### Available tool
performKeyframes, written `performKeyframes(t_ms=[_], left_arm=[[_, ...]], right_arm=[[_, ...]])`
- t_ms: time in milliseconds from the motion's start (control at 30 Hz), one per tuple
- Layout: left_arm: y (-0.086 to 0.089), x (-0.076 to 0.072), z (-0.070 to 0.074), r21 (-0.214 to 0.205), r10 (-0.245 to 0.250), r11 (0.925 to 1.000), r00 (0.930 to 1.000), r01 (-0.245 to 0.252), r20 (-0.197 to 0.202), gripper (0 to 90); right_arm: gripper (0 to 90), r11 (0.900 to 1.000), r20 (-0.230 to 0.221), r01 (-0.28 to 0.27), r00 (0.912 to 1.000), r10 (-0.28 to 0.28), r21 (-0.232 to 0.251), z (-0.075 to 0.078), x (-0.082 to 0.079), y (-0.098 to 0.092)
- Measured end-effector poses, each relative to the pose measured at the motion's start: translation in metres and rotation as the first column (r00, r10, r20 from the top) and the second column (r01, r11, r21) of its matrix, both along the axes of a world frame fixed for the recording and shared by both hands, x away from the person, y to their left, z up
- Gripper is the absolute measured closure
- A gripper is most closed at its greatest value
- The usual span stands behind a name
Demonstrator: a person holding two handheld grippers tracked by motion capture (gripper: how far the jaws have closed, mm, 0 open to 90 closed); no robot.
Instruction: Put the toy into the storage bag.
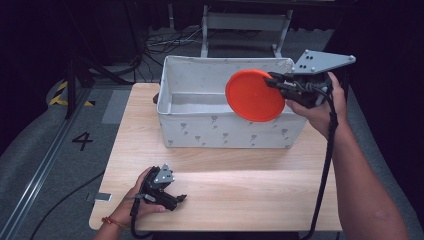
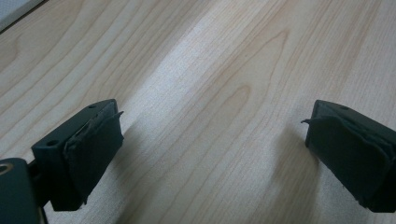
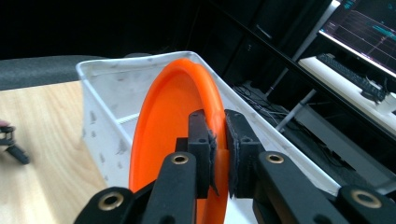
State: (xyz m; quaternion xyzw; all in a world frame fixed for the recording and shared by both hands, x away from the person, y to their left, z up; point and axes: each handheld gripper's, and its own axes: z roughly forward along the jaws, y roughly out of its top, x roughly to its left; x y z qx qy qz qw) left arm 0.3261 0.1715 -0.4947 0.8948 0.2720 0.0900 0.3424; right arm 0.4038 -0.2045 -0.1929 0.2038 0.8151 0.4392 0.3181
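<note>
My right hand-held gripper (image 1: 274, 80) has its jaws pinched tight on the rim of the orange disc (image 1: 254, 95), and I see the disc hanging on edge, nearly upright, over the right end of the white fabric bin (image 1: 200, 131). In the right gripper view the disc (image 3: 170, 121) stands above the bin's open top, its rim caught between the two black pads (image 3: 205, 140) (the bin's wall (image 3: 100, 116) runs away behind it). My left hand-held gripper (image 1: 176, 199) rests low on the wooden desk (image 1: 240, 190) near its front edge, well apart from the bin, jaws spread wide with bare wood between them and nothing held.
</note>
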Motion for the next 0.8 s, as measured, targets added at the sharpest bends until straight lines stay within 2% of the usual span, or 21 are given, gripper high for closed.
performKeyframes(t_ms=[100,367,600,667,800], left_arm=[[0.000,0.000,0.000,0.000,0.000,1.0000,1.0000,0.000,0.000,4.2],[0.000,0.000,0.000,0.000,0.001,1.0000,1.0000,-0.001,0.000,4.2],[0.000,0.000,0.000,0.000,0.000,1.0000,1.0000,0.000,0.001,4.2],[0.000,0.000,0.000,0.000,0.000,1.0000,1.0000,0.000,0.001,4.2],[0.000,0.000,0.000,0.001,0.000,1.0000,1.0000,0.000,0.001,4.2]], right_arm=[[82.2,0.9998,0.001,0.019,0.9998,-0.019,0.003,0.001,0.015,0.005],[82.2,0.9986,-0.004,0.052,0.9986,-0.052,-0.001,-0.001,0.038,0.011],[82.2,0.9968,-0.024,0.079,0.9966,-0.080,-0.003,-0.010,0.056,0.014],[82.2,0.9953,-0.036,0.094,0.9948,-0.095,-0.022,-0.017,0.066,0.016],[82.2,0.9940,-0.050,0.105,0.9930,-0.107,-0.029,-0.024,0.074,0.019]])
